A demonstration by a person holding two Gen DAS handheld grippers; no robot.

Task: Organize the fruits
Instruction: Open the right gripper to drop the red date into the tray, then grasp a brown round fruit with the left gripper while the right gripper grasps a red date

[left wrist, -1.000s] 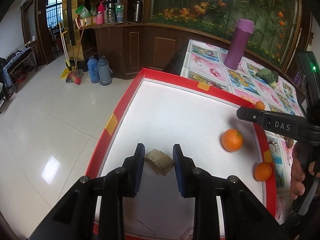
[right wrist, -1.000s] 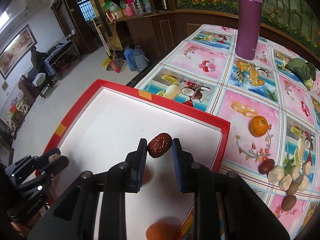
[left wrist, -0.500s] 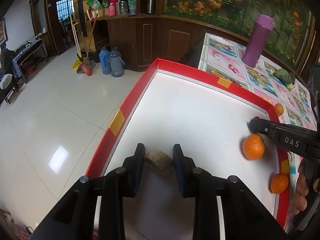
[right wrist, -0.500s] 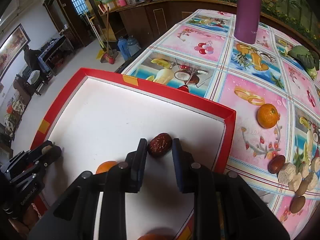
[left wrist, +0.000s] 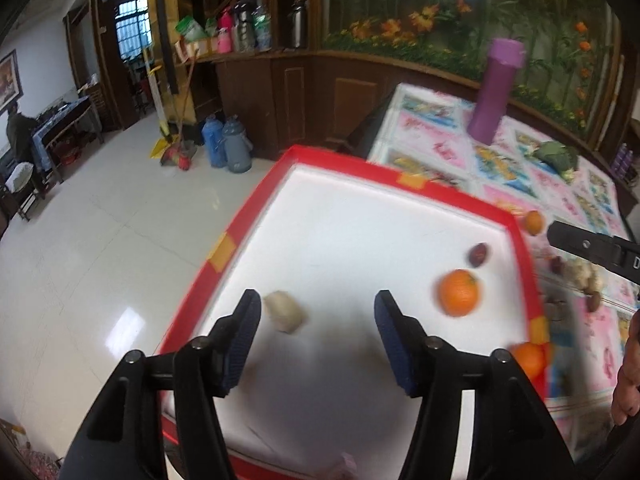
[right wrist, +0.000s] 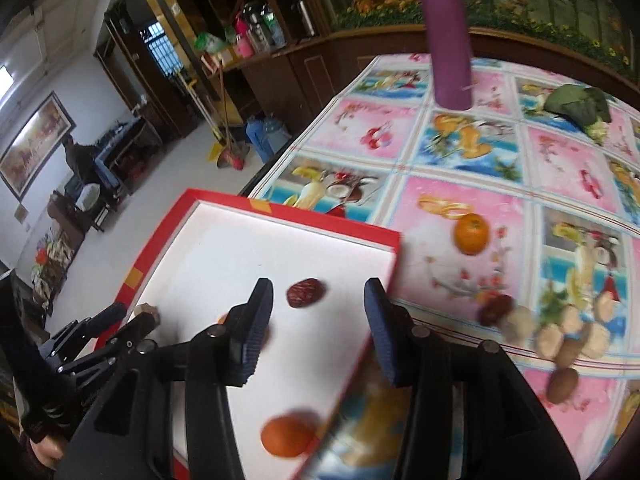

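Between spread right fingers (right wrist: 260, 320): red date (right wrist: 306, 292), untouched, on tray (right wrist: 336, 222).

The left gripper (left wrist: 318, 326) hangs with its jaws spread wide, gripping nothing. The right gripper (right wrist: 319, 320) is likewise spread wide and empty, angled downward.

Nothing legible right now — the left wrist view catches the other gripper's black arm (left wrist: 592, 246) with a pale mark near the frame edge, too clipped and blurred to read. In the right wrist view, faint lettering sits low on the far gripper's body (right wrist: 86, 400) — unreadable. The tablecloth (right wrist: 460, 140) shows only fruit pictures, no words.
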